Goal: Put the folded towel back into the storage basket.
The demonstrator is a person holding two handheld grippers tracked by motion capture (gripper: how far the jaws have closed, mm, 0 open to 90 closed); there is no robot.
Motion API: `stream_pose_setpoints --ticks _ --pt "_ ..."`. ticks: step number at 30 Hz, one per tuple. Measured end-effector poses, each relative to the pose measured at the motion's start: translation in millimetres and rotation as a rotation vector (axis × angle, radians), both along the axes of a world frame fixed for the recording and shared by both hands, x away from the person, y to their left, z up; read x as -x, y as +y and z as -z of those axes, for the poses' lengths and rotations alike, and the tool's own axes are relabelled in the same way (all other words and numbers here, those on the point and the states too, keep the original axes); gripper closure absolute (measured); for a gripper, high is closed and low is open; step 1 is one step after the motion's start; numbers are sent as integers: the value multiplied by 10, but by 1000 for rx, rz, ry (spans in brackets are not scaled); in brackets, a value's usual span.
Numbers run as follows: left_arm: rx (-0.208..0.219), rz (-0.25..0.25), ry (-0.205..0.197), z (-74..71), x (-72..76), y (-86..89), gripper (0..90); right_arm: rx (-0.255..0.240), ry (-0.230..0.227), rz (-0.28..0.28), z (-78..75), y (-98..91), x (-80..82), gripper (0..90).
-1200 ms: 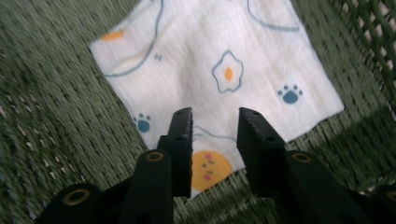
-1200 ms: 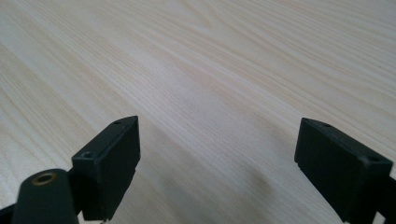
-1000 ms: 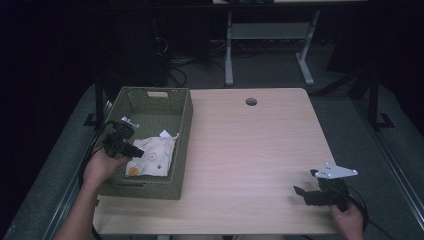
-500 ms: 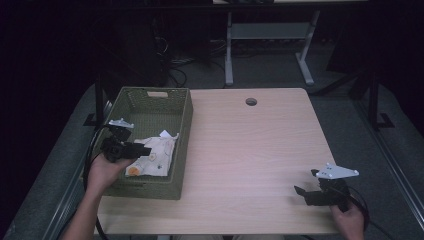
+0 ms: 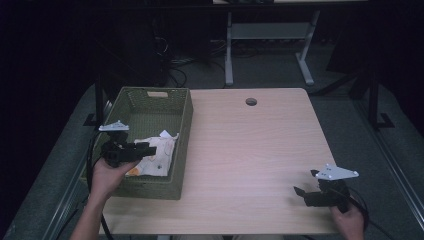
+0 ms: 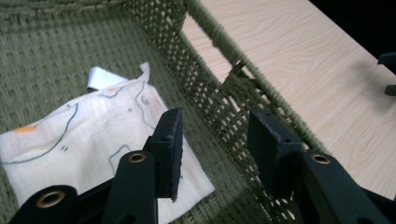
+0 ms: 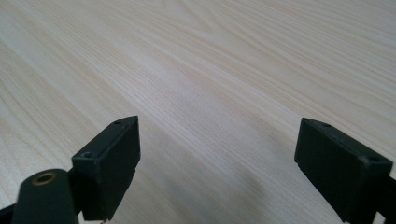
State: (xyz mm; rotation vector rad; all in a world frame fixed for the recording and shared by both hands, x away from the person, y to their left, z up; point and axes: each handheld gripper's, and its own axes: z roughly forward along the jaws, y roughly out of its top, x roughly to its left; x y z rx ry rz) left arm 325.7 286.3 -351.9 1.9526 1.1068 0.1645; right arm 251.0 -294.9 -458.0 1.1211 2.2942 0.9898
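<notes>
The left gripper (image 6: 215, 149) hangs inside the green woven basket (image 5: 182, 125) with its jaws parted and empty, above the near corner of the white printed cloth (image 6: 88, 140) lying flat on the basket floor beside the right wall. The likely step is a pick: lower until one jaw slides under the cloth's corner, clear of the wall, then close. The right gripper (image 5: 307, 192) rests released over the bare tabletop (image 5: 250, 150)
</notes>
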Motion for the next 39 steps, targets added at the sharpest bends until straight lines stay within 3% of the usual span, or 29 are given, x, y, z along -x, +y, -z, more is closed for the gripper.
stream_pose_setpoints --ticks 3,4,6,15,18,24,31,39 --pt "23 6 -10 -15 19 -29 546 0 -1 -1 -2 5 3 136" --pt "72 22 -10 -19 26 -52 534 0 -1 -2 -2 6 6 136" --pt "102 20 -17 -23 27 -66 517 0 -3 -3 -1 2 13 136" --pt "181 38 -23 -42 29 -110 506 -4 -11 -2 -20 -4 34 136" --pt "218 78 -22 -74 63 -167 517 0 -11 -5 -16 5 31 136" --pt "230 147 -55 -169 146 -376 505 3 -7 -7 -12 17 27 136" --pt "222 185 -57 -184 172 -602 494 -2 -17 -10 -32 12 48 136" --pt "176 233 -79 -216 258 -905 471 -5 -19 -9 -37 -5 49 136"
